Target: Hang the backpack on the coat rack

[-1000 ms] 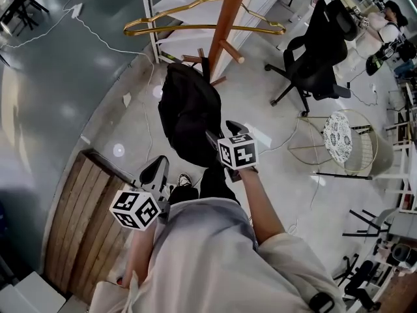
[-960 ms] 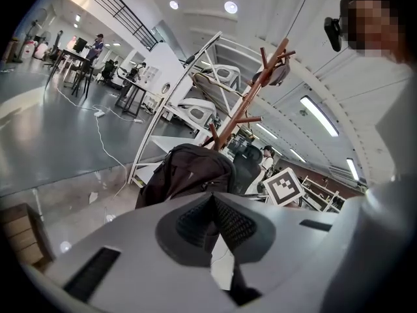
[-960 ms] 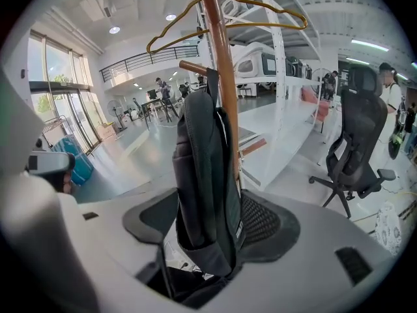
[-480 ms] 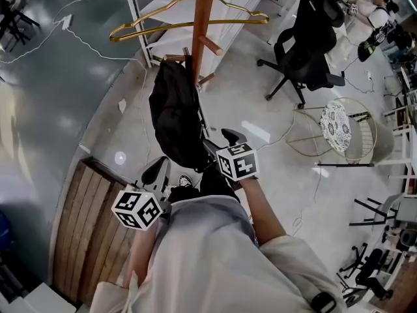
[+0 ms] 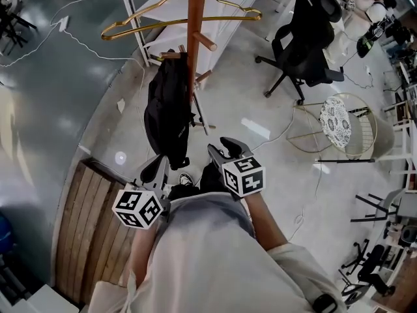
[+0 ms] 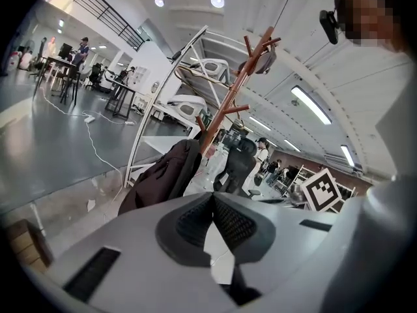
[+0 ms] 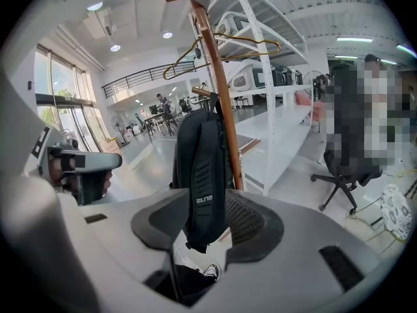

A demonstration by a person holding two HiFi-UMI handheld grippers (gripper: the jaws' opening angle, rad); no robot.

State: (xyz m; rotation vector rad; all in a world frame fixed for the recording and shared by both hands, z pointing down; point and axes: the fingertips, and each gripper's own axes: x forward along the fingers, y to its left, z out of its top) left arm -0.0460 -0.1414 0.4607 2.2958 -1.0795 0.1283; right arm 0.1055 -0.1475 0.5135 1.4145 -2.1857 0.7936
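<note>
Firstly, the head view showed a slack black backpack point(image 5: 168, 113) hanging by its top from a low peg of the wooden coat rack point(image 5: 195, 18). In the left gripper view, the left gripper point(image 6: 212, 199) had its jaws together, empty. In the right gripper view, the right gripper point(image 7: 203, 207) had jaws that had just been closing but stood apart, gripping nothing.

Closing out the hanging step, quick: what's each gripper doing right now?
Left gripper: closed, empty.
Right gripper: open and empty, fingers have just been closing; backpack hangs on the coat rack beyond.
</note>
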